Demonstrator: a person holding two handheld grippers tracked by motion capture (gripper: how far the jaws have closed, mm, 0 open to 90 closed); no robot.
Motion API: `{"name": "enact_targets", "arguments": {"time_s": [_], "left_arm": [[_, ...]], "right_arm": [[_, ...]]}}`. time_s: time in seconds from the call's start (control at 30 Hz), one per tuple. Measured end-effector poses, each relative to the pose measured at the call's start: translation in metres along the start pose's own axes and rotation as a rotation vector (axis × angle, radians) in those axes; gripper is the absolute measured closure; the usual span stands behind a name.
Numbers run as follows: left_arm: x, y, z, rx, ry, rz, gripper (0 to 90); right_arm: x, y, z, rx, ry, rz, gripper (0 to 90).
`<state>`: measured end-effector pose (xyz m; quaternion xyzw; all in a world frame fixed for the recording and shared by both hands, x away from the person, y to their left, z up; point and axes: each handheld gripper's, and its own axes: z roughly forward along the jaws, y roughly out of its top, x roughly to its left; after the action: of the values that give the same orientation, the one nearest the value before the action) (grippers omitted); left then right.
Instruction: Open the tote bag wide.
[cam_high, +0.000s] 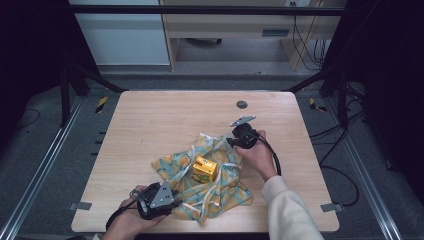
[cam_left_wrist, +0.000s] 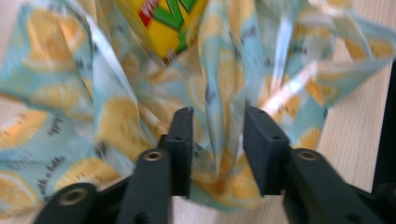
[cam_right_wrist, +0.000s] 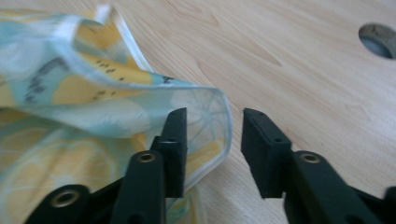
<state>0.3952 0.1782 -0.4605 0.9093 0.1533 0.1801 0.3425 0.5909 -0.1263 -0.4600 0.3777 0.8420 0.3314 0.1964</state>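
I see the lemon-print cloth (cam_high: 200, 177) crumpled on the near half of the wooden table (cam_high: 150, 120), with a yellow carton (cam_high: 204, 168) standing on its middle. My left gripper (cam_high: 167, 200) sits at the cloth's near-left edge, jaws parted with a fold of fabric between them, pads not pressing. My right gripper (cam_high: 231, 140) is at the far-right corner, jaws also apart, the cloth's white-hemmed edge curling between them, unclamped.

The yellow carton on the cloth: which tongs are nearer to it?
Left, narrowly. The left tongs sit at the cloth's near edge, below the yellow carton; the right tongs sit at its far corner, beyond the carton.
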Motion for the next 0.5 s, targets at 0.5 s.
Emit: {"name": "enact_targets", "arguments": {"time_s": [0.5], "left_arm": [[0.025, 0.021, -0.006, -0.135, 0.199, -0.119, 56.4]], "right_arm": [[0.041, 0.006, -0.058, -0.103, 0.022, -0.052, 32.3]]}}
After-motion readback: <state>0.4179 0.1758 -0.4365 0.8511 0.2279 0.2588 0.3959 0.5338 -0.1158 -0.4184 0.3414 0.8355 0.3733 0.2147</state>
